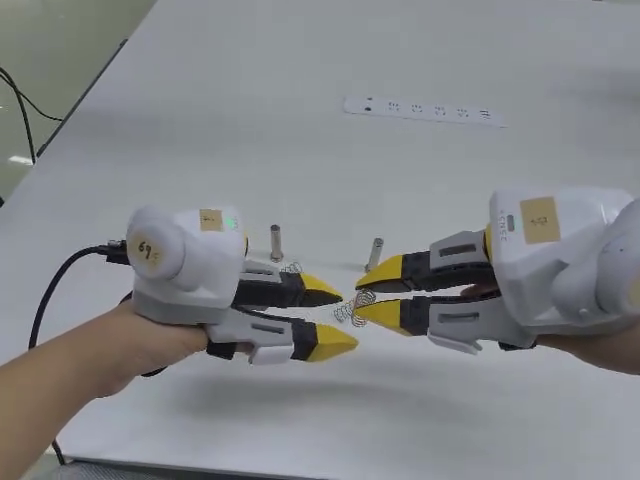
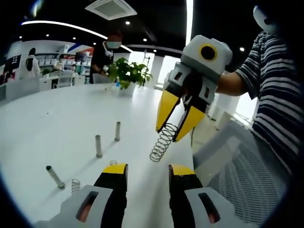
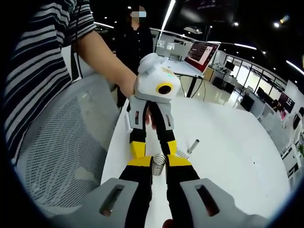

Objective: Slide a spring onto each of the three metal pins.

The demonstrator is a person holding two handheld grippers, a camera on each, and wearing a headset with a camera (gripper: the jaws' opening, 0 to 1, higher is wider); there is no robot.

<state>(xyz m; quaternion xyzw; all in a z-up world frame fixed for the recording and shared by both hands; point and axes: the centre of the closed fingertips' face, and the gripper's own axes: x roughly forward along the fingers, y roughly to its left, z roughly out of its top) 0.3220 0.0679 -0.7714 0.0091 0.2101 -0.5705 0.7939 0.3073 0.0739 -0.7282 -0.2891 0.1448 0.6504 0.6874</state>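
A steel spring (image 1: 350, 306) (image 2: 163, 141) (image 3: 159, 165) hangs above the white table (image 1: 300, 120), with my right gripper (image 1: 376, 293) (image 3: 159, 162) (image 2: 172, 132) shut on its upper end. My left gripper (image 1: 332, 316) (image 2: 147, 169) (image 3: 154, 147) faces it tip to tip, open with nothing between its jaws. Three upright metal pins (image 2: 117, 131) (image 2: 98, 146) (image 2: 54, 176) stand on the table; two pins (image 1: 276, 241) (image 1: 376, 252) stand just behind the grippers. Two loose springs (image 2: 75, 186) (image 2: 113, 163) lie near the pins.
A white power strip (image 1: 420, 110) lies farther back on the table. A black cable (image 1: 60, 285) trails from the left gripper toward the near edge. A mesh chair (image 2: 237, 161) (image 3: 61, 142) stands beside the table, and a plant (image 2: 126, 73) at its far end.
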